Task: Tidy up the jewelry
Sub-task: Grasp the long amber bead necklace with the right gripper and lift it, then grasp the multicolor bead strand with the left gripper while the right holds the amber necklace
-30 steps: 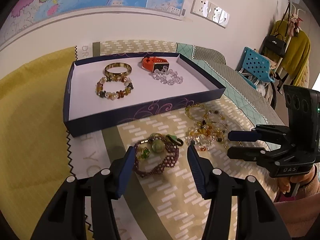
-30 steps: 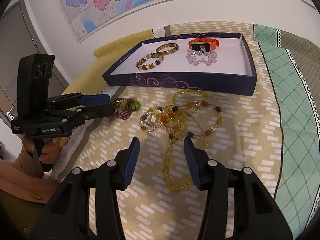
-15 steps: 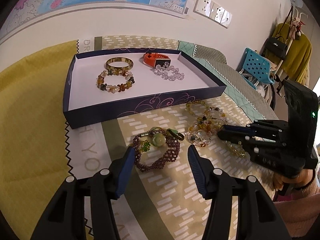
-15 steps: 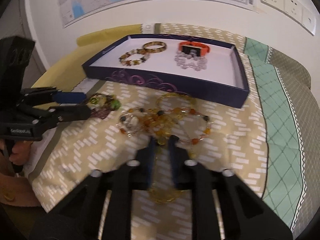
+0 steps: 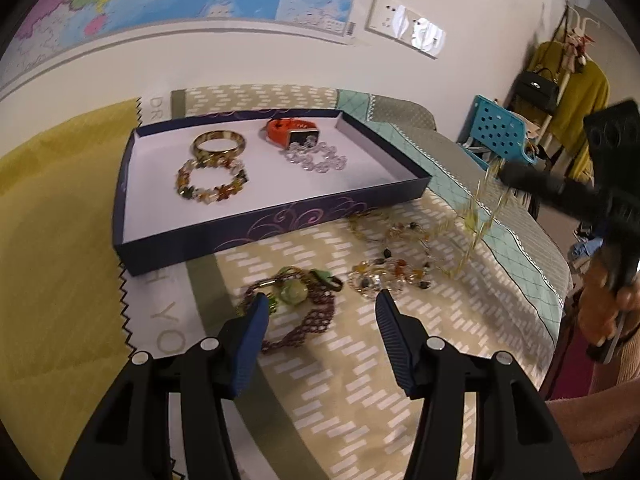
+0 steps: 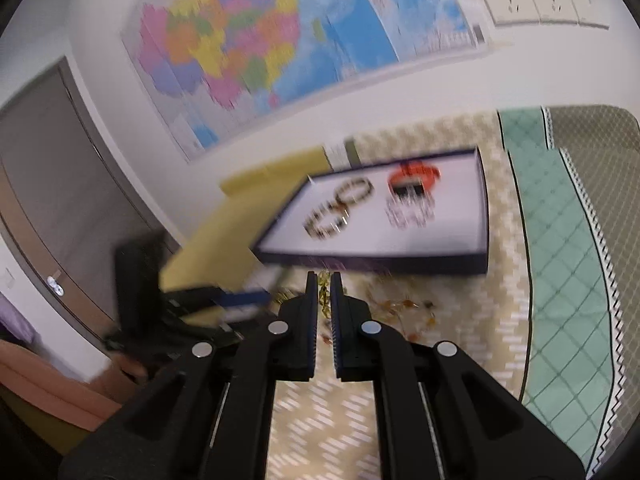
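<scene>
Right gripper pinches yellow bead necklace; left gripper wide open over purple bracelet.

Left wrist view: left gripper (image 5: 318,308) jaws spread wide, holding nothing, above the purple woven bracelet (image 5: 294,312) on the patterned cloth (image 5: 340,400). Navy tray (image 5: 272,226) far left holds a gold bangle (image 5: 219,145), mixed-bead bracelet (image 5: 211,186), orange watch (image 5: 292,132), clear-bead bracelet (image 5: 316,157). Yellow bead necklace (image 5: 478,216) hangs from the right gripper (image 5: 505,176), lower end among the amber bead tangle (image 5: 394,268).
Right wrist view (blurred): jaws nearly closed on necklace links (image 6: 323,286), near the tray's front wall.
</scene>
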The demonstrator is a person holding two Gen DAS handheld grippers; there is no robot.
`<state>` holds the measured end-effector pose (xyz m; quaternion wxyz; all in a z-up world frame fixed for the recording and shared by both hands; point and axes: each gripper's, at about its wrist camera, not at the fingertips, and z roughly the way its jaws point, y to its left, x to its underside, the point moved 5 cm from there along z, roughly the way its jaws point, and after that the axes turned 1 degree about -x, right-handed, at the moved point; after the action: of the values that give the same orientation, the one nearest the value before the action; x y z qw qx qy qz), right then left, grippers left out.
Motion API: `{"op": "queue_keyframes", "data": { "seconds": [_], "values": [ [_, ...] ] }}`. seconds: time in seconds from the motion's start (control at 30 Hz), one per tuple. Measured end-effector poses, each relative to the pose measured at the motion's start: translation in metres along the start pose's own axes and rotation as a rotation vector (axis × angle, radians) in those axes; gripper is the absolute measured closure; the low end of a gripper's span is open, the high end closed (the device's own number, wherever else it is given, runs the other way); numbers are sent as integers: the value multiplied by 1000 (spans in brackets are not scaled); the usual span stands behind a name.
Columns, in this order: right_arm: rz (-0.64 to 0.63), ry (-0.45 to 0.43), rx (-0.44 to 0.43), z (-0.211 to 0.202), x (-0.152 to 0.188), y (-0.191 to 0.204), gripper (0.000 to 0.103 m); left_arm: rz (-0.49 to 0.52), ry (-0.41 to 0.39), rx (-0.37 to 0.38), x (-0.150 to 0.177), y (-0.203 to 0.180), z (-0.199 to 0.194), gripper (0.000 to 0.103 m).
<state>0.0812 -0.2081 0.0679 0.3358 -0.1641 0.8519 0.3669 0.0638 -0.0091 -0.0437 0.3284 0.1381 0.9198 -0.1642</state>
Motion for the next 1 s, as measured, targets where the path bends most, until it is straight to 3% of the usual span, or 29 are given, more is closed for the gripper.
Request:
{"op": "queue_keyframes", "data": {
  "seconds": [0.43,0.83,0.97,1.0],
  "values": [
    [-32,-178,-64,-58,-43,20,97,154,41,61,-10,-41,23,50],
    [-15,-172,-47,-61,-37,8,97,333,122,27,-17,-66,70,47],
    [4,-155,-48,-55,-34,0,97,361,123,-6,-17,-68,71,68],
    [9,-151,-50,-53,-33,-1,97,367,127,-8,-18,-68,70,82]
  ]
}}
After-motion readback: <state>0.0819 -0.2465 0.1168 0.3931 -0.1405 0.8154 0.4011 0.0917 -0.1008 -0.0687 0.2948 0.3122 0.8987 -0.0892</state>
